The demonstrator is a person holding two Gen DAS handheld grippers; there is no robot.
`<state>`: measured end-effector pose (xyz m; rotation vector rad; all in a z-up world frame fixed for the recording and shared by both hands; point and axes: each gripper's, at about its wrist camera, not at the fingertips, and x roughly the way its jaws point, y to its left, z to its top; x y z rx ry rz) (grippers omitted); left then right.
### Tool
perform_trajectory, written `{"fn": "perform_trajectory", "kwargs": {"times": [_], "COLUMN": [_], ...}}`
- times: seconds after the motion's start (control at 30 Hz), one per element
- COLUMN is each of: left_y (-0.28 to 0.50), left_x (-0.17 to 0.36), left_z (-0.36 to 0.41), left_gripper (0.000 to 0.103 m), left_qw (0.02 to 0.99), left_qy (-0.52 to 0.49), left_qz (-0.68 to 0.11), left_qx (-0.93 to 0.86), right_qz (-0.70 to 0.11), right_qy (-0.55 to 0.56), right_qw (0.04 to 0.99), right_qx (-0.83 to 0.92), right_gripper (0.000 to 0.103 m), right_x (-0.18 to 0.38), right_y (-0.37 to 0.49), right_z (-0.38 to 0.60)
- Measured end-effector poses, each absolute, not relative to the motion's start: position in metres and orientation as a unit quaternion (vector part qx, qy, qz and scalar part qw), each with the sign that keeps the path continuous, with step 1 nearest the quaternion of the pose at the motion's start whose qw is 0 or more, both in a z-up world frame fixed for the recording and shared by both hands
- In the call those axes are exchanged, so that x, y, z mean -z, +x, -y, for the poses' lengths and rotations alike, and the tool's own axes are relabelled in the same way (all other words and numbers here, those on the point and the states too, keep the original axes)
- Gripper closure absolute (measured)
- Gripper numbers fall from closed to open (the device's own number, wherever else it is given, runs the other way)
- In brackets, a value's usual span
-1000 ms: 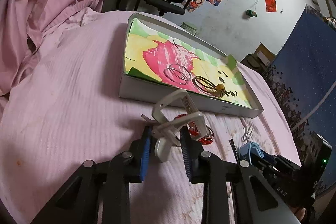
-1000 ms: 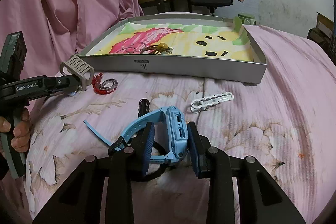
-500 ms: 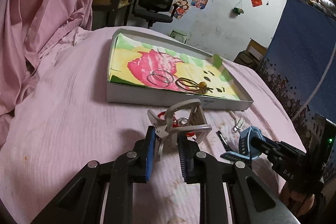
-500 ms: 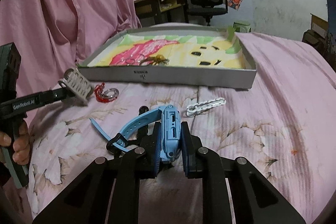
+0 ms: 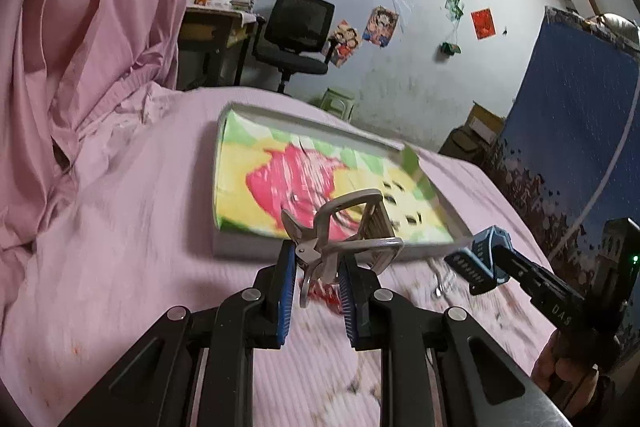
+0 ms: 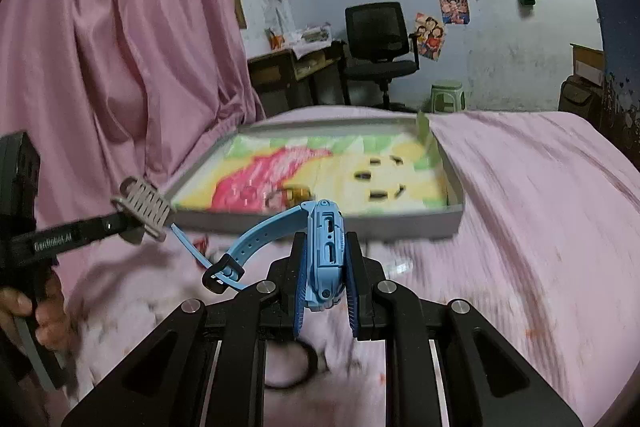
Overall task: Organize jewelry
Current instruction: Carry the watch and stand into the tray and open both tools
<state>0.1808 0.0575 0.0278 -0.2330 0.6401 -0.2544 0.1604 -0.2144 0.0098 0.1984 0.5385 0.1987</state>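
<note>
Above the pink bed, the left gripper (image 5: 316, 281) clamps a grey hair clip (image 5: 352, 231) and the right gripper (image 6: 325, 287) pinches a blue watch (image 6: 322, 251), whose dangling strap could snag the tray (image 6: 320, 223) rim.

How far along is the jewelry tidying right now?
Some jewelry already lies in the tray. In hand: the left claw grips the hair clip and the right claw grips the blue watch. A red piece remains on the bed.
</note>
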Motion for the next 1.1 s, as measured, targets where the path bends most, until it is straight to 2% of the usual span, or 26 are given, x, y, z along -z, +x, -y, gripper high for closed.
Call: {"fn": "perform_trajectory", "kwargs": {"times": [0.27, 0.53, 0.8, 1.1], "left_y": [0.223, 0.258, 0.271, 0.268], "left_x": [-0.035, -0.016, 0.0, 0.004], "left_z": [-0.059, -0.057, -0.048, -0.05], "left_gripper": [0.084, 0.084, 0.083, 0.083], "left_qw": [0.939, 0.926, 0.912, 0.912], "left_qy": [-0.108, -0.099, -0.077, -0.089], "left_qz": [-0.308, -0.351, -0.391, -0.387], "left_qx": [0.105, 0.096, 0.099, 0.103], "right_qz": [-0.255, -0.293, -0.333, -0.347], "right_qy": [0.108, 0.098, 0.101, 0.109], "right_qw": [0.957, 0.949, 0.935, 0.928], "right_qx": [-0.086, -0.069, -0.07, -0.079], "right_gripper": [0.088, 0.088, 0.088, 0.087], "right_x": [-0.027, -0.008, 0.013, 0.023], "right_y": [0.215, 0.264, 0.279, 0.282], "right_z": [0.202, 0.178, 0.171, 0.177]}}
